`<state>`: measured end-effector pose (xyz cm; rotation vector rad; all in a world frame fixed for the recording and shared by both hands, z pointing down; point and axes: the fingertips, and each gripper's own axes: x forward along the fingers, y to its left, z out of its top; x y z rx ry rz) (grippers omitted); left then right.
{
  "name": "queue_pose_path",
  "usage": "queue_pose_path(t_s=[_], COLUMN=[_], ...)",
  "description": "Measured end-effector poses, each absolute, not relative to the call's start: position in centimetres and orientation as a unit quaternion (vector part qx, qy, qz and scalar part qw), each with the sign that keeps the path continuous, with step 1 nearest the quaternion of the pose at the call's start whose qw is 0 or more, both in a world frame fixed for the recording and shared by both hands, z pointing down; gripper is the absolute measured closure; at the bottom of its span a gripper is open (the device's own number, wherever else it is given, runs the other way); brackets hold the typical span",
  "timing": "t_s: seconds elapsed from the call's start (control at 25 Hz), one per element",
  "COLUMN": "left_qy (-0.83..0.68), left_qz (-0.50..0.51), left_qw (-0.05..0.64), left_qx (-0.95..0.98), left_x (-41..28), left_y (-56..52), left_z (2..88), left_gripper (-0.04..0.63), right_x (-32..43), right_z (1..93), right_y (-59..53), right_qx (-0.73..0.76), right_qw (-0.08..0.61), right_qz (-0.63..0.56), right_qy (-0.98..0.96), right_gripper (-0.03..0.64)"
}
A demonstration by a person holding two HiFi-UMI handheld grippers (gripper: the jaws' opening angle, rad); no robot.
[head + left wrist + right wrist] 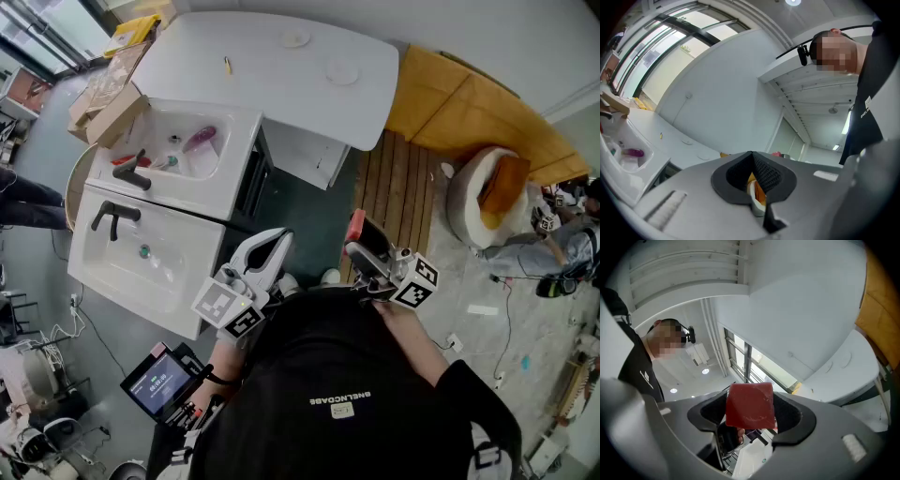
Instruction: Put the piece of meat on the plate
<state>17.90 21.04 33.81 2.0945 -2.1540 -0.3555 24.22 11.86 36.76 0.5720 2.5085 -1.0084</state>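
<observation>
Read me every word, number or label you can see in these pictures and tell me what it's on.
Black shirt: a row of white capitals, upside down in the head view, too small to read with certainty.
Small label below that row: unreadable.
Screen of the black device at lower left: lit digits, too blurred to read.
Nothing else carries legible text.

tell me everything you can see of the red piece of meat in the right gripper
The piece of meat is a flat, roughly square slab with rounded corners. It is deep red with a faint pale scuff, and smooth like plastic or rubber. It is clamped between the dark pads of the right gripper, its broad face toward that gripper's camera. It is held up in the air, touching nothing else.
</observation>
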Motion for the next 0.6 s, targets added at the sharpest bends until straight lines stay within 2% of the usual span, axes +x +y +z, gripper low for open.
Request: queue_pose_path(t_s=[0.6], left_qy=[-0.706], left_qz=[-0.121], left_qw=[0.062], left_qx=[0.695], left_x=[20.7], left_y=[17.3], left_z=[33.9], left_gripper=[0.577], right_x=[27.0], right_z=[36.1], right_y=[8.8], right_qx=[0.214], right_qw=[0.196], right_qz=[-0.335], right_qy=[0.896], right_gripper=[0.31])
